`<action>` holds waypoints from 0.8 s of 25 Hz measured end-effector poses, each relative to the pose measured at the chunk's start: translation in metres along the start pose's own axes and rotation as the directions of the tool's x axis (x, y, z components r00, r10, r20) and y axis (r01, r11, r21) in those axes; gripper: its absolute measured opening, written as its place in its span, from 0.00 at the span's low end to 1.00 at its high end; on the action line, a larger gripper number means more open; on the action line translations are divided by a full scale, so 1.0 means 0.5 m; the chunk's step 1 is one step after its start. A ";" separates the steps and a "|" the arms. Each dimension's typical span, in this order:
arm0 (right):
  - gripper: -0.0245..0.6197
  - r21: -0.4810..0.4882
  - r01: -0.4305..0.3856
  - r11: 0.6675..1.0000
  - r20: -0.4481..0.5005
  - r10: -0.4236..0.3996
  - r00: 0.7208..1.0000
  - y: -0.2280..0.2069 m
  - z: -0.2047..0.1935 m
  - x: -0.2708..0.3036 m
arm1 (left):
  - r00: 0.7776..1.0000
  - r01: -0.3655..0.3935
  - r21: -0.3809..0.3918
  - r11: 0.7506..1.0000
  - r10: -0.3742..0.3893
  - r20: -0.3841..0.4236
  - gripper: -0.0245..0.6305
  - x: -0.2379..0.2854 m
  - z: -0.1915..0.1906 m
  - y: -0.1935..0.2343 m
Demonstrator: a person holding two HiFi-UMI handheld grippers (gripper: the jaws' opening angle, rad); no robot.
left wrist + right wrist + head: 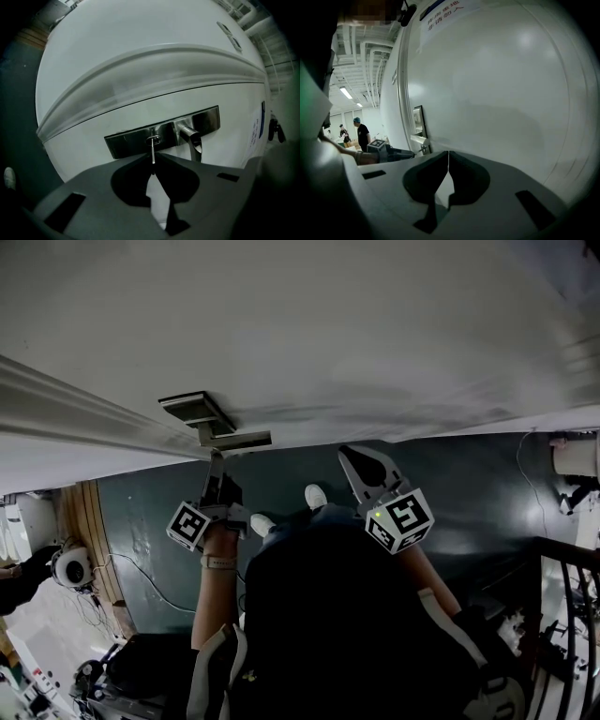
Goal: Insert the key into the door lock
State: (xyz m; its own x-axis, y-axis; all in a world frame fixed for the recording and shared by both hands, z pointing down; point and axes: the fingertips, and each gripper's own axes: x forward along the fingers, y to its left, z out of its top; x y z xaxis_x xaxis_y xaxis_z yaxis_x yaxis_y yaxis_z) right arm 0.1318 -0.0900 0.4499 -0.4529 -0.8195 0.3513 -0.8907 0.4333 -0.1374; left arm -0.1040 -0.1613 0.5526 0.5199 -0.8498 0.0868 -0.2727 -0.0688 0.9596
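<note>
A white door (309, 324) carries a steel lock plate (161, 131) with a lever handle (192, 139). In the left gripper view a thin silver key (153, 152) stands upright between the closed jaws of my left gripper (153, 165), and its tip meets the keyhole (153, 139). From the head view my left gripper (217, 468) points at the lock plate (200, 412). My right gripper (362, 465) hangs to the right of the handle (236, 440), shut and empty, near bare door (501, 93). The right gripper view shows its own jaws (448, 161) closed tip to tip, with the handle (419, 139) off to the left.
The floor (300, 474) below is dark teal with a cable (150, 577) across it. A black railing (567, 615) stands at the right, bags and gear (141, 676) at the lower left. A printed notice (443, 11) is stuck on the door. A person (361, 133) stands far down the hall.
</note>
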 end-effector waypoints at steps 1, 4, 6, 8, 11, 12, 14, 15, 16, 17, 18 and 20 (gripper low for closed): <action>0.06 0.001 -0.001 1.000 0.000 0.001 1.000 -0.001 0.000 -0.001 | 1.000 -0.003 -0.004 1.000 0.003 0.004 0.08 0.000 0.000 0.002; 0.06 0.003 -0.001 1.000 0.000 0.001 1.000 -0.005 -0.002 -0.003 | 1.000 0.002 -0.016 1.000 -0.002 0.007 0.08 0.001 -0.003 -0.002; 0.06 0.005 0.001 1.000 0.000 -0.001 1.000 -0.009 -0.004 -0.006 | 1.000 0.005 -0.023 1.000 -0.005 0.008 0.08 0.002 -0.005 -0.006; 0.06 0.007 0.004 1.000 0.001 -0.004 1.000 -0.013 -0.004 -0.009 | 1.000 0.004 -0.025 1.000 -0.004 0.013 0.08 0.000 -0.004 -0.005; 0.06 0.009 0.002 1.000 0.004 -0.002 1.000 -0.015 -0.004 -0.009 | 1.000 0.008 -0.027 1.000 -0.008 0.017 0.08 -0.001 -0.003 -0.007; 0.06 0.010 0.001 1.000 0.004 -0.001 1.000 -0.015 -0.005 -0.009 | 1.000 0.010 -0.026 1.000 -0.009 0.016 0.08 -0.001 -0.003 -0.009; 0.06 0.010 -0.002 1.000 0.005 0.002 1.000 -0.014 -0.005 -0.010 | 1.000 0.016 -0.027 1.000 -0.016 0.016 0.08 -0.002 -0.005 -0.014; 0.06 0.010 -0.004 1.000 0.006 0.004 1.000 -0.014 -0.004 -0.011 | 1.000 0.020 -0.028 0.999 -0.020 0.017 0.08 -0.002 -0.005 -0.017; 0.06 0.009 -0.006 1.000 0.007 0.006 1.000 -0.013 -0.003 -0.012 | 1.000 0.023 -0.027 0.999 -0.022 0.019 0.08 -0.003 -0.005 -0.019; 0.06 0.008 -0.008 1.000 0.008 0.008 1.000 -0.013 -0.003 -0.012 | 0.999 0.026 -0.024 0.999 -0.025 0.021 0.08 -0.003 -0.004 -0.020; 0.06 0.007 -0.009 1.000 0.009 0.009 1.000 -0.012 -0.002 -0.012 | 0.999 0.028 -0.022 0.999 -0.027 0.021 0.08 -0.004 -0.003 -0.021; 0.06 0.007 -0.011 1.000 0.010 0.011 1.000 -0.013 -0.002 -0.012 | 0.999 0.025 -0.023 0.999 -0.024 0.023 0.08 -0.003 -0.002 -0.021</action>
State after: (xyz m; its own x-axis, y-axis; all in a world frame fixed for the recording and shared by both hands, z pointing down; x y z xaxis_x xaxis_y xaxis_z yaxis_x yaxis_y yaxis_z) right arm 0.1402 -0.0873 0.4496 -0.4626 -0.8184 0.3408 -0.8861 0.4393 -0.1478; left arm -0.1011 -0.1585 0.5430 0.5079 -0.8595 0.0576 -0.2415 -0.0779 0.9673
